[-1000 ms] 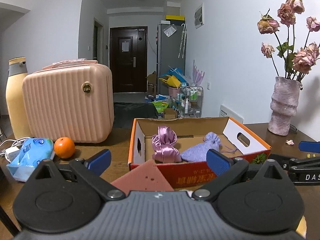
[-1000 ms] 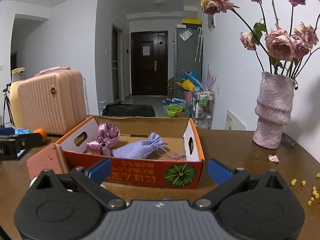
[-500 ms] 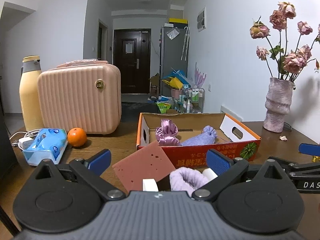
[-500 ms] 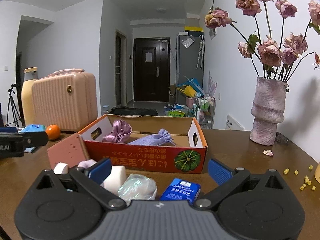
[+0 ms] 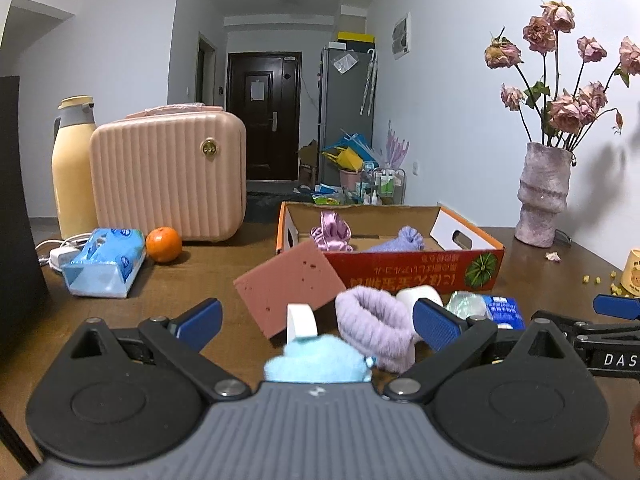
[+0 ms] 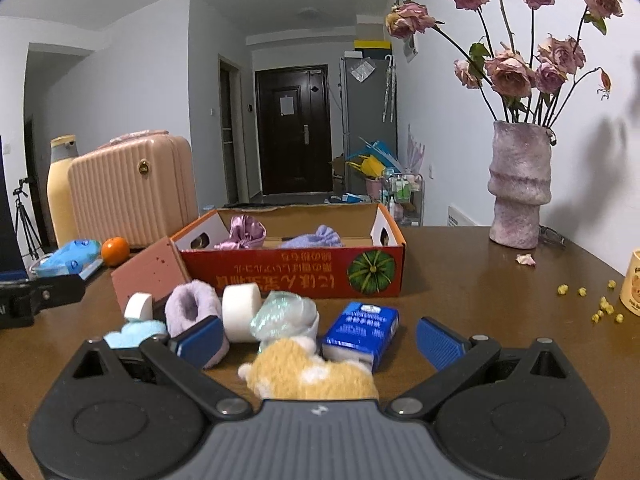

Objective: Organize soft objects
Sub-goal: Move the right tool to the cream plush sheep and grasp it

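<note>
An orange cardboard box (image 5: 404, 270) (image 6: 304, 272) holds a shiny purple pouch (image 5: 331, 232) and a lilac drawstring bag (image 5: 404, 240). In front of it lie a pink sponge (image 5: 288, 284), a lilac fuzzy sock (image 5: 372, 328) (image 6: 192, 308), a light blue fluffy item (image 5: 316, 360), white tape rolls (image 6: 240, 310), a crinkly iridescent bag (image 6: 284, 314), a blue carton (image 6: 362, 330) and an orange plush (image 6: 312, 372). My left gripper (image 5: 316, 320) is open above the blue item and sock. My right gripper (image 6: 318, 338) is open over the plush.
A pink suitcase (image 5: 168, 176), a yellow flask (image 5: 72, 168), a tissue pack (image 5: 104, 268) and an orange (image 5: 163, 244) sit at the left. A vase of dried roses (image 6: 518, 192) stands far right, with yellow crumbs (image 6: 600, 308) and a cup (image 6: 632, 284) near the right edge.
Both grippers have pulled back from the box and risen, bringing the sock, blue item, tape rolls, carton and plush into view. Both stay open.
</note>
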`<state>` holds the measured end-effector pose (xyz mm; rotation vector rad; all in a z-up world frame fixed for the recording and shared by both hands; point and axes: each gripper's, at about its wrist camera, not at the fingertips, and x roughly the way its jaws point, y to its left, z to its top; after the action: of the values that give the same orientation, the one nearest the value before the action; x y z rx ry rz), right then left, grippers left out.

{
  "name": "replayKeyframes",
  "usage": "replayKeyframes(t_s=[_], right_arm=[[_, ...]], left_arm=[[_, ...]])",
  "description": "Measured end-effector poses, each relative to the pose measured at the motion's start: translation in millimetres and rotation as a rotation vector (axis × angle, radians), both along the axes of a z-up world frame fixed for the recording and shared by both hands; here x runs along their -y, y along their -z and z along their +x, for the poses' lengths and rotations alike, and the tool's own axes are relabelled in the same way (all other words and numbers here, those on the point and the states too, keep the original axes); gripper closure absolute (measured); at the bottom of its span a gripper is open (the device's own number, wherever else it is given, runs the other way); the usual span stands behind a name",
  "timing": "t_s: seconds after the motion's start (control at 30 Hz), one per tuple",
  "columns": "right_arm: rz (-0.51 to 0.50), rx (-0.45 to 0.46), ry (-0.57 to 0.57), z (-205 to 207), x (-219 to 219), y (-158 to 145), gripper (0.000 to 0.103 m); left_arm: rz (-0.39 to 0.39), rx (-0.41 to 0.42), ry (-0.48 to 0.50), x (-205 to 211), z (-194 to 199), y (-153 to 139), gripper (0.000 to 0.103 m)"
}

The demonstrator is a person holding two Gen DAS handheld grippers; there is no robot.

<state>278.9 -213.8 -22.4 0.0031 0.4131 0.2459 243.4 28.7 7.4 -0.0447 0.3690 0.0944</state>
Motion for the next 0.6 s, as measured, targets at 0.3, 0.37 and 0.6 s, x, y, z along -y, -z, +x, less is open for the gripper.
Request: replayKeyframes(t_s=[0.3, 0.37, 0.6], right_arm=[[-0.034, -0.05, 0.001, -17, -1, 12, 0.0], [-0.04, -0.071, 0.004, -17, -2, 17, 0.0], [-0.109, -0.137, 0.028, -4, -14, 34, 0.0]], left_arm=[[-0.013, -0.02, 0.002, -7, -20, 11, 0.0], [-0.013, -0.025, 0.005, -9, -21, 12, 0.0], [-0.024, -0.043, 0.014, -15, -21, 17, 0.0]])
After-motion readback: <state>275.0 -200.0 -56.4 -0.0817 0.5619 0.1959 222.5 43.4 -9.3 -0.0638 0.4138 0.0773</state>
